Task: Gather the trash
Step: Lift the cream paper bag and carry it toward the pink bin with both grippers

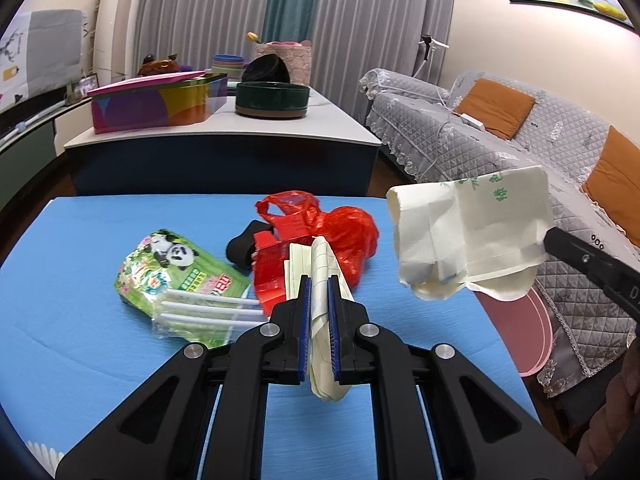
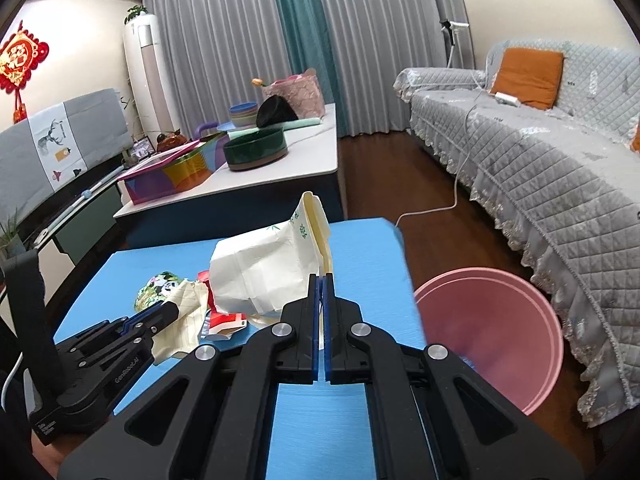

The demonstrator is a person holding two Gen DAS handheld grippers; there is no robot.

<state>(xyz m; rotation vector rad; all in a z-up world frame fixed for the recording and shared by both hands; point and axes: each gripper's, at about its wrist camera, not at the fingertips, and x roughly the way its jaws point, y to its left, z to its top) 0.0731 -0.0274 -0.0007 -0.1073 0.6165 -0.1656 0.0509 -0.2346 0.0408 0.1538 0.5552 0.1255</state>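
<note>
Right gripper (image 2: 322, 280) clamps cream paper bag (image 2: 264, 268) above blue table (image 2: 360, 248).

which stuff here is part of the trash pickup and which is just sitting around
Job:
- white bag, held by the right tool
- lined paper, held by the left tool
- panda wrapper
- red bag
- red carton
- pink bin

Lying about:
- colourful box
- green bowl
- sofa
- orange cushion

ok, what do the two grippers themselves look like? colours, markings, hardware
Both the left gripper and right gripper are matte black plastic linkages with triangular cutouts, silver round pivot pins and blue ribbed pads. White lettering reading GenRobot.AI marks the left one's side. No cables or sleeves visible.
</note>
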